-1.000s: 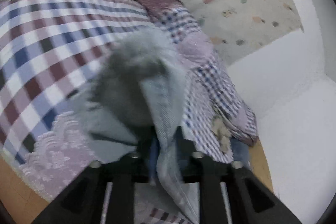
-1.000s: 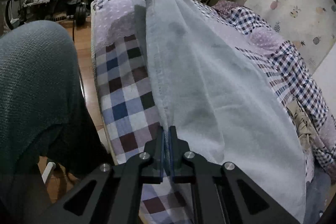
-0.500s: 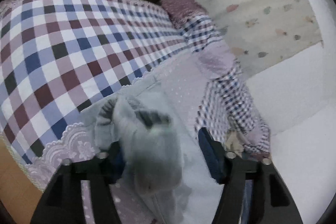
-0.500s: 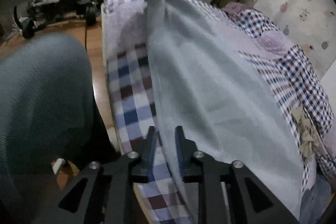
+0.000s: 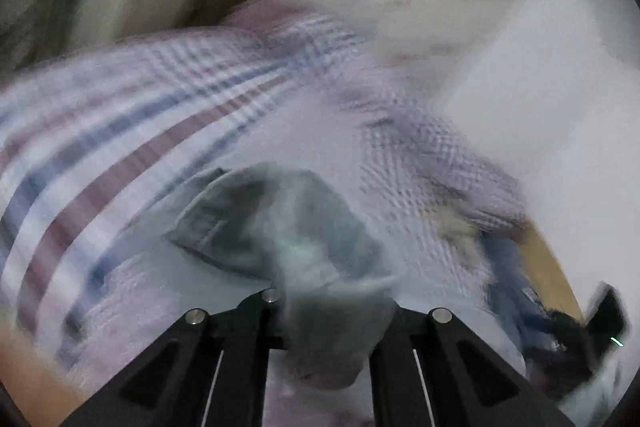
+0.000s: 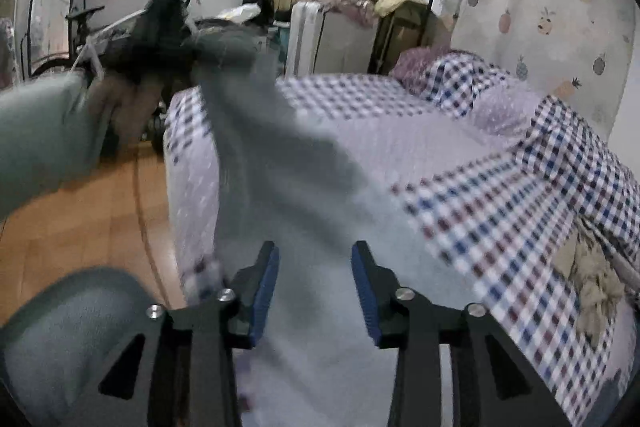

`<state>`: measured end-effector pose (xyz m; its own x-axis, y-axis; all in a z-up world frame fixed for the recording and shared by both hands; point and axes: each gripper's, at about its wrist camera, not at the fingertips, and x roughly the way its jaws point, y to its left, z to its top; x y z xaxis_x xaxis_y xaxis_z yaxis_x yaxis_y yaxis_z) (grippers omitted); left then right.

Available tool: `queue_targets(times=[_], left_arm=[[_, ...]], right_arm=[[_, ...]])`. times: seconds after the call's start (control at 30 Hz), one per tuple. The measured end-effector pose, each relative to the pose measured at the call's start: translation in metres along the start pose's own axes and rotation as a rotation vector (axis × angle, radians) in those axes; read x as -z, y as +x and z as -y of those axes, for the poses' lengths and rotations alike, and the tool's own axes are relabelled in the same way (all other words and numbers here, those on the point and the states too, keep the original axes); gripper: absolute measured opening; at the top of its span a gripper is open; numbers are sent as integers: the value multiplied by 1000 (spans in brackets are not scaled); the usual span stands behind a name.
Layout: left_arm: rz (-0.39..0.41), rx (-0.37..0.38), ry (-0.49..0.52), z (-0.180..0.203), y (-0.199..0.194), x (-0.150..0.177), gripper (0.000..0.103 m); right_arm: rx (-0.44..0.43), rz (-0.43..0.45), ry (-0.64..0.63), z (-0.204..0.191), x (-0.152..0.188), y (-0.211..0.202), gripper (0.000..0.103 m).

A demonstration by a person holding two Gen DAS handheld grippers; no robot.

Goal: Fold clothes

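We see our left gripper (image 5: 332, 311) pinching a bunched fold of the pale grey-blue cotton garment (image 6: 320, 195), its jaws having just closed on it. Our right gripper (image 6: 314, 291) has just been opening; its blue pads (image 6: 264, 291) stand spread, gripping nothing, above the garment draped over the checked bedspread (image 6: 500, 211).

You face a bed (image 6: 460, 187) with checked bedding, wooden floor (image 6: 100, 211) beside it, and a pineapple-print curtain (image 6: 540, 7) behind.
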<state>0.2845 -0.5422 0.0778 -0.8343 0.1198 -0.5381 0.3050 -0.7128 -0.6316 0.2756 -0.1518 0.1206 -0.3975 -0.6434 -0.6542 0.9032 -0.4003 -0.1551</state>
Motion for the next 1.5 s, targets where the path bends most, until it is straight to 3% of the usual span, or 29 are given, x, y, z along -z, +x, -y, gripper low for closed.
queue_targets(times=[0.03, 0.07, 0.13, 0.33, 0.6, 0.67, 0.73, 0.87, 1.0, 1.03, 1.1, 1.3, 1.5], left_arm=[[-7, -67, -73, -28, 5, 2, 5], [-10, -76, -129, -45, 8, 4, 6], [-13, -25, -211, -69, 8, 13, 6], [-15, 12, -233, -77, 8, 37, 7], [12, 80, -284, -91, 5, 43, 9], [18, 93, -288, -92, 0, 45, 15], [31, 98, -289, -92, -3, 47, 32], [58, 103, -294, -92, -11, 55, 37], [106, 106, -287, -90, -19, 64, 33], [110, 101, -280, -89, -21, 66, 24], [114, 91, -266, -86, -20, 65, 22], [122, 66, -197, -71, -18, 36, 17], [98, 73, -150, -51, 10, -40, 12]], right_arm=[[-10, 3, -1, 5, -11, 9, 44], [-21, 6, -3, 9, -22, 18, 44], [-58, -5, -8, 13, -46, 42, 44], [-181, -57, -22, 18, -115, 126, 46], [-278, -173, -85, -17, -185, 276, 50], [-291, -201, -116, -27, -192, 302, 50], [-303, -226, -146, -36, -198, 327, 50], [-348, -280, -168, -47, -199, 363, 50], [-407, -295, -177, -50, -193, 375, 44], [-415, -285, -177, -50, -191, 375, 39], [-418, -253, -175, -49, -188, 368, 18], [-361, -134, -156, -33, -192, 324, 13], [-219, -30, -102, 12, -220, 288, 13]])
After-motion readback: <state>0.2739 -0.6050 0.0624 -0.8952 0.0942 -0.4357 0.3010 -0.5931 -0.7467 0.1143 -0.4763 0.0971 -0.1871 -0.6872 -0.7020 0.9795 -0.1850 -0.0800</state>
